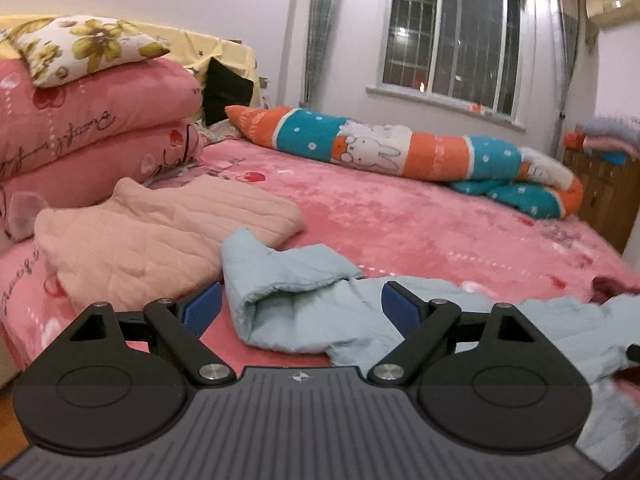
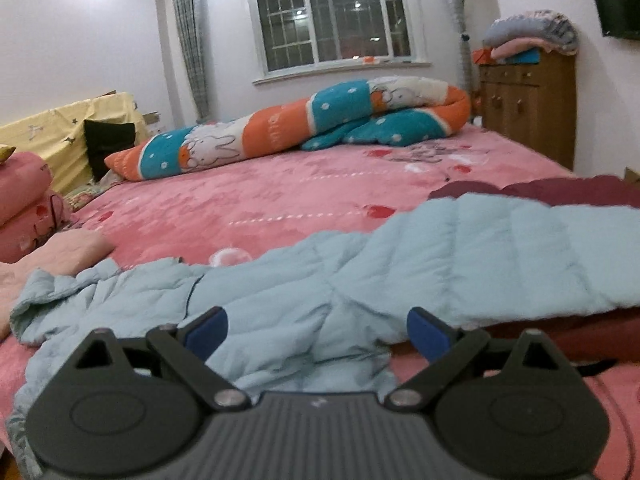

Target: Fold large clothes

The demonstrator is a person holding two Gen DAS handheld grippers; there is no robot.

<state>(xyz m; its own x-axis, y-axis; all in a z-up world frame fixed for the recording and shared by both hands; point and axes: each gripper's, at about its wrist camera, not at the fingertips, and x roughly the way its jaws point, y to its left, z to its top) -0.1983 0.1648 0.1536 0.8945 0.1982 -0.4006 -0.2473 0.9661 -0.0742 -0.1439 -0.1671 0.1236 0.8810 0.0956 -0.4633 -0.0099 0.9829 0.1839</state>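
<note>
Both my left gripper point(image 1: 302, 308) and right gripper point(image 2: 317, 330) gape wide holding nothing, light blue jacket point(image 2: 360, 264) spread on the pink bed point(image 2: 280, 192) at lower frame, pink garment point(image 1: 160, 232) left.

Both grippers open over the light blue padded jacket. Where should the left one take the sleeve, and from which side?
Probably the cuff end of the light blue jacket's sleeve, which lies bent just ahead of the left gripper. Come in low from the near bed edge, one finger over and one under: the open cuff shows a free edge there, while farther along the padding looks thick and bunched.
</note>
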